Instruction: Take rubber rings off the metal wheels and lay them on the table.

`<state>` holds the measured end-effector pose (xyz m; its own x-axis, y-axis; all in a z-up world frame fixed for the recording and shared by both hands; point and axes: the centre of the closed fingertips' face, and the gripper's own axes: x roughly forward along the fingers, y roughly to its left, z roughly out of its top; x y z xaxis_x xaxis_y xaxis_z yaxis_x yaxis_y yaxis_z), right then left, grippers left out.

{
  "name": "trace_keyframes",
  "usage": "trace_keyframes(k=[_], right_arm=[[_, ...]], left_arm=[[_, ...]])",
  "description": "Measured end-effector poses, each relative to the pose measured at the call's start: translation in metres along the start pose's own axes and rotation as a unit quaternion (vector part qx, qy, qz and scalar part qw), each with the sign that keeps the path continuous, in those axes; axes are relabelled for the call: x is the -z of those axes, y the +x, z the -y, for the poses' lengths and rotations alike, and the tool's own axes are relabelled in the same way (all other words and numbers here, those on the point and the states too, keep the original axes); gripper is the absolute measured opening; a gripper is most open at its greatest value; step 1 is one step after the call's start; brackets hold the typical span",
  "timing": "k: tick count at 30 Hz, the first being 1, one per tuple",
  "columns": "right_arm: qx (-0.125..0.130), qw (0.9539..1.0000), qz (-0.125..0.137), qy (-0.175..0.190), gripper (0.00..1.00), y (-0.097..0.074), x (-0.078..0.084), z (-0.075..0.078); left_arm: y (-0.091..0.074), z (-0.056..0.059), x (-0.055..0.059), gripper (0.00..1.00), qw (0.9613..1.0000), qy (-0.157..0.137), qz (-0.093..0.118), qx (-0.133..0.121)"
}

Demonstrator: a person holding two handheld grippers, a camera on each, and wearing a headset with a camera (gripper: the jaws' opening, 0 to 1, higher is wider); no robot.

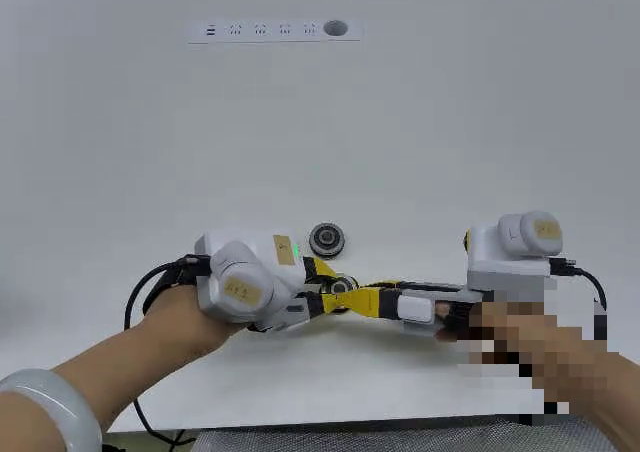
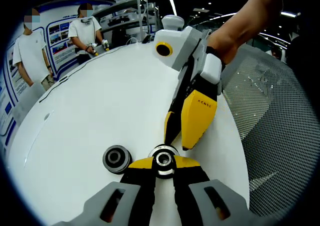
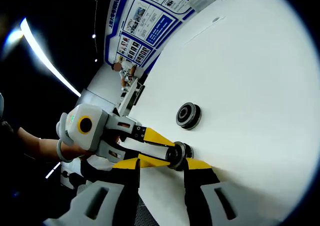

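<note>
A small metal wheel (image 2: 164,161) with a black rubber ring (image 1: 343,287) round it is held just above the white table (image 1: 400,152). My left gripper (image 2: 164,164) is shut on it, one yellow fingertip on each side. My right gripper (image 3: 170,162) comes in from the opposite side. Its yellow fingers (image 2: 196,115) are closed in on the far rim of the same wheel (image 3: 179,155). The two grippers meet tip to tip (image 1: 348,297) near the table's front edge. A second wheel (image 1: 327,239) with its black ring lies flat on the table just behind them.
A white power strip (image 1: 275,30) lies at the far side of the table. Two people (image 2: 85,28) stand beyond the table. A grey mesh seat (image 2: 270,116) is by the table's near edge. Open table surface stretches behind and to both sides of the wheels.
</note>
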<state>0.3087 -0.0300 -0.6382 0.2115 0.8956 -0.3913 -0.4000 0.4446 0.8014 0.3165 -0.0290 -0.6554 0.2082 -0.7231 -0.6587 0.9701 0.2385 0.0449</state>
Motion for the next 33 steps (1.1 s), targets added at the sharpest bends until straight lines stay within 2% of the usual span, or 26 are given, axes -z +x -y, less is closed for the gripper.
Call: trace_keyframes(k=[16, 33], right_arm=[[0.039, 0.9992, -0.002, 0.003, 0.13, 0.001, 0.0, 0.02], [0.061, 0.9981, -0.006, -0.002, 0.04, 0.0, 0.001, 0.028]], left_arm=[[0.0, 0.0, 0.0, 0.13, 1.0, 0.001, 0.001, 0.001], [0.0, 0.0, 0.0, 0.13, 1.0, 0.002, 0.0, 0.001]])
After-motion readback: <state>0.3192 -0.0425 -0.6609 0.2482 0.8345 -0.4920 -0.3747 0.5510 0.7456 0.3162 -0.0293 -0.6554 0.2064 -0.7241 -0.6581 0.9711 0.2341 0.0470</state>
